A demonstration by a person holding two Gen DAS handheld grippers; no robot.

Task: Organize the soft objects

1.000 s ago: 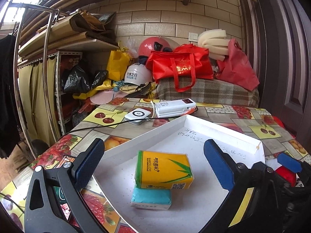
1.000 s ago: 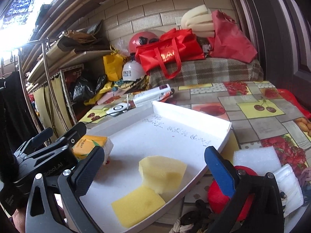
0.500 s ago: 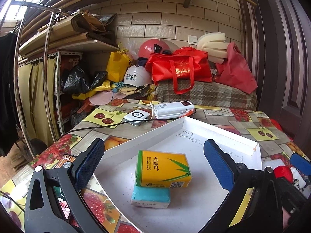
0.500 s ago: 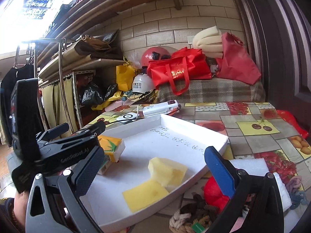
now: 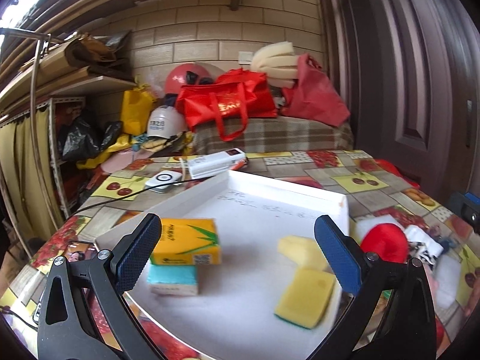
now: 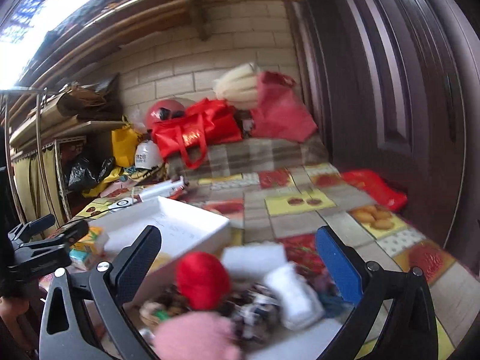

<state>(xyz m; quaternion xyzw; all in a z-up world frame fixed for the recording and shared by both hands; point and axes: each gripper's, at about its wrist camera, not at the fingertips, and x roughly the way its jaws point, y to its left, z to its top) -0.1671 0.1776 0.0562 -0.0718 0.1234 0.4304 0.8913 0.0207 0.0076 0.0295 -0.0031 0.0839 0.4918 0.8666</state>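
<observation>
Left gripper (image 5: 238,253): wide open, holding nothing, poised over the near part of the white tray (image 5: 288,190).
Right gripper (image 6: 240,258): wide open, empty, above the pile of soft things beside the tray.
White tray: lies on the bench (image 5: 372,177) with its fruit-print cloth; four items inside.
Yellow tissue pack (image 5: 187,241): in the tray, just beside the left gripper's left finger, leaning on the teal pack.
Teal tissue pack (image 5: 172,279): in front of the yellow pack, touching it.
Yellow sponges (image 5: 304,297): two, near the left gripper's right finger, one behind the other.
Red ball (image 6: 202,280): outside the tray, between the right gripper's fingers in its view, blurred.
White foam block (image 6: 255,258): just behind the red ball.
Pink fuzzy item (image 6: 195,337): nearest the right camera, below the ball; too blurred to identify.
Rolled white cloth (image 6: 295,295): right of the ball, near the blue finger.
</observation>
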